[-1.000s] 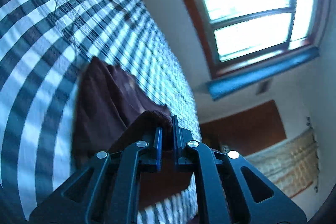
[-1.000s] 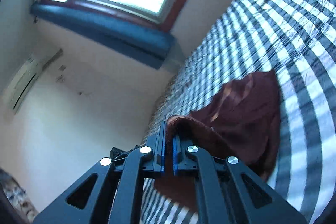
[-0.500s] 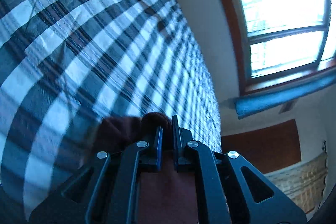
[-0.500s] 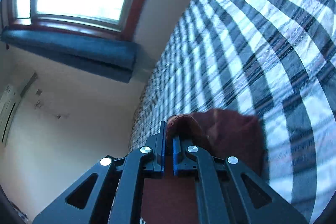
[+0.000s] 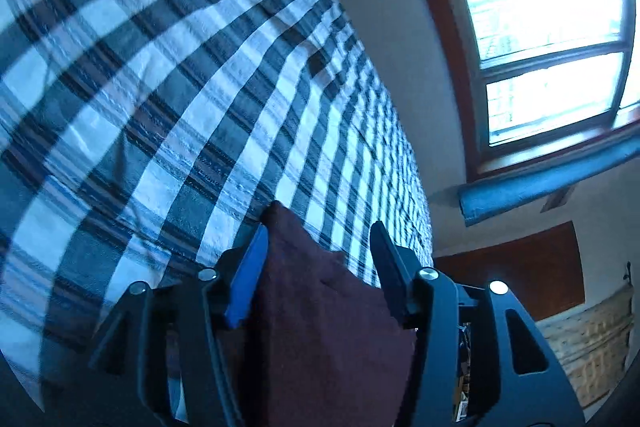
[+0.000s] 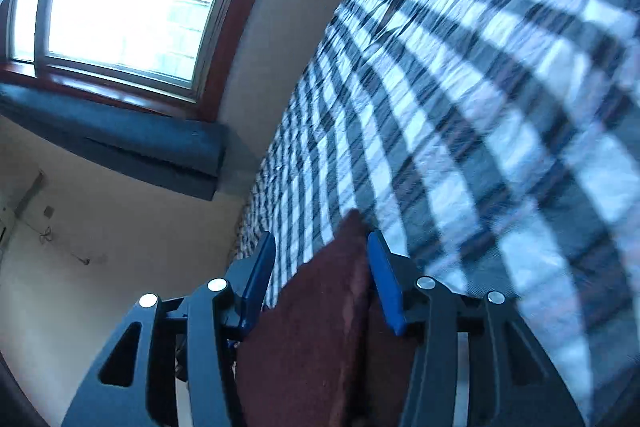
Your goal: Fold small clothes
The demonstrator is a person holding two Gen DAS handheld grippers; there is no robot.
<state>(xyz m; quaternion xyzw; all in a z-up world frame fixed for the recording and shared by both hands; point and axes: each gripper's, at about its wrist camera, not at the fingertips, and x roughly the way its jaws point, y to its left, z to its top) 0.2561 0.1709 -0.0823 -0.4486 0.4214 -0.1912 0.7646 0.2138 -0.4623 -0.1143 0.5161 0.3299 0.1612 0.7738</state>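
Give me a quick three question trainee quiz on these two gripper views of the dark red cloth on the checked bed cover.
1. True or false: the left gripper is clamped shut on the dark red cloth.
2. What lies under the cloth?
A wooden floor
B checked bed cover
C bare table
3. Fill in: the right gripper is ____, cloth between its fingers.

Key: 1 false, its jaws have just been opening. 2 B. 3 open.

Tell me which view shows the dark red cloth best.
The left wrist view: the cloth fills the gap between the open fingers, its corner and a fold edge clear. The right wrist view shows the cloth narrower, edge-on and slightly blurred.
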